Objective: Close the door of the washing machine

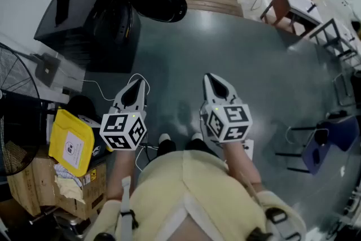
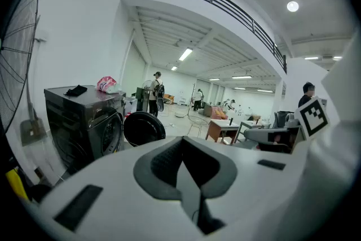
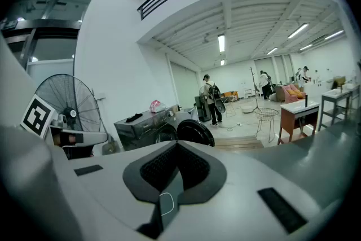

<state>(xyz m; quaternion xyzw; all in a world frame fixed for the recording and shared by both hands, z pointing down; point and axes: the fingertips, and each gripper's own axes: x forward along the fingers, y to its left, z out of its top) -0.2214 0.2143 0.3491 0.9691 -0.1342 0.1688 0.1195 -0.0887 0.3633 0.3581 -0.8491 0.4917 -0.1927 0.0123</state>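
Note:
The dark grey washing machine (image 1: 84, 14) stands at the far left of the floor, its round black door (image 1: 158, 0) swung wide open toward the room. Both grippers hang side by side well short of it, over the dark floor. My left gripper (image 1: 137, 84) is shut with nothing in it, and so is my right gripper (image 1: 212, 78). In the left gripper view the machine (image 2: 84, 127) and its open door (image 2: 144, 128) sit beyond the left gripper (image 2: 183, 147). The right gripper view shows the machine (image 3: 148, 128) and the door (image 3: 195, 131) past the right gripper (image 3: 176, 150).
A standing fan (image 1: 14, 99) and a cardboard box (image 1: 34, 180) with a yellow bag (image 1: 70, 141) crowd the near left. A white cable (image 1: 101, 88) runs across the floor. A wooden step (image 1: 211, 0) lies behind the door. Tables (image 1: 293, 0) and chairs (image 1: 327, 138) stand at the right.

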